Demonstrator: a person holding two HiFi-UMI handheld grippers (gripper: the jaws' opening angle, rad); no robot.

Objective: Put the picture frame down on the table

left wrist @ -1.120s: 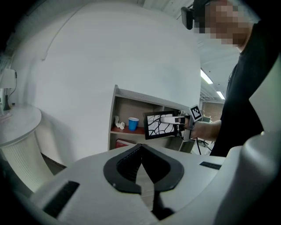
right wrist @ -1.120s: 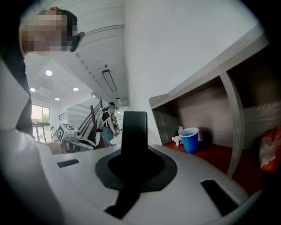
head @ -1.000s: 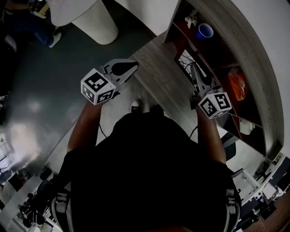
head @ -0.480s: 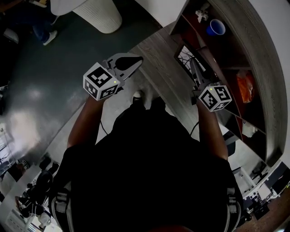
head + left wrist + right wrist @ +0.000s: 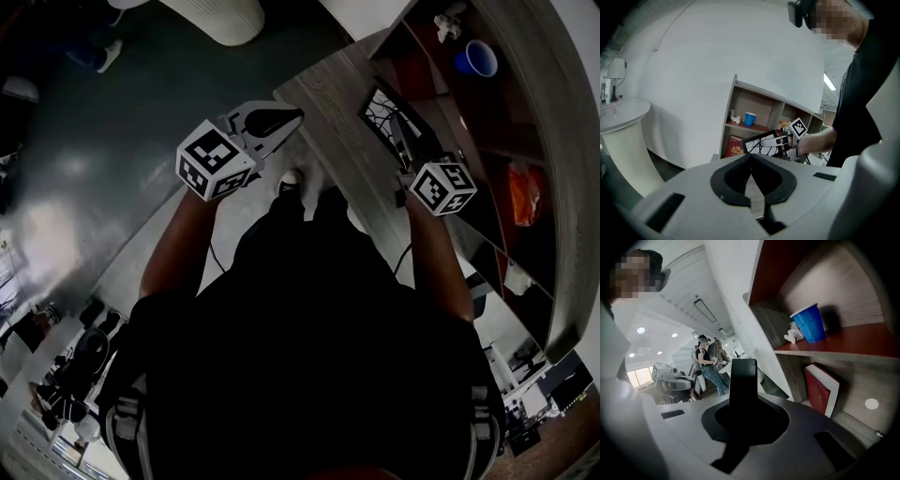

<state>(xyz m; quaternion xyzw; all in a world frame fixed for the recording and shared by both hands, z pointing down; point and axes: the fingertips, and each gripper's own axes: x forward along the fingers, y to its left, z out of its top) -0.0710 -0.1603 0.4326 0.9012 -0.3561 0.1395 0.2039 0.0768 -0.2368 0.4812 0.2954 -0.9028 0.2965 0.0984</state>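
Observation:
The picture frame [image 5: 381,109], black-edged with a white picture of dark branches, hangs just over the wooden table [image 5: 323,127] by the shelf unit. My right gripper [image 5: 401,133] is shut on its near edge. In the right gripper view the frame's black edge [image 5: 743,376] stands up between the closed jaws of the right gripper [image 5: 743,401]. The left gripper view shows the frame [image 5: 759,143] tilted in the right gripper [image 5: 781,140]. My left gripper [image 5: 292,115] hovers off the table's left edge, shut and holding nothing [image 5: 751,157].
A shelf unit [image 5: 487,122] behind the table holds a blue cup [image 5: 475,58], a red book [image 5: 820,387] and an orange item [image 5: 525,192]. A white ribbed pedestal [image 5: 220,14] stands on the dark floor to the left. A person [image 5: 710,364] stands far off.
My right gripper has sunk towards the tabletop with the picture frame still in it. The left gripper has dropped a little and stays shut.

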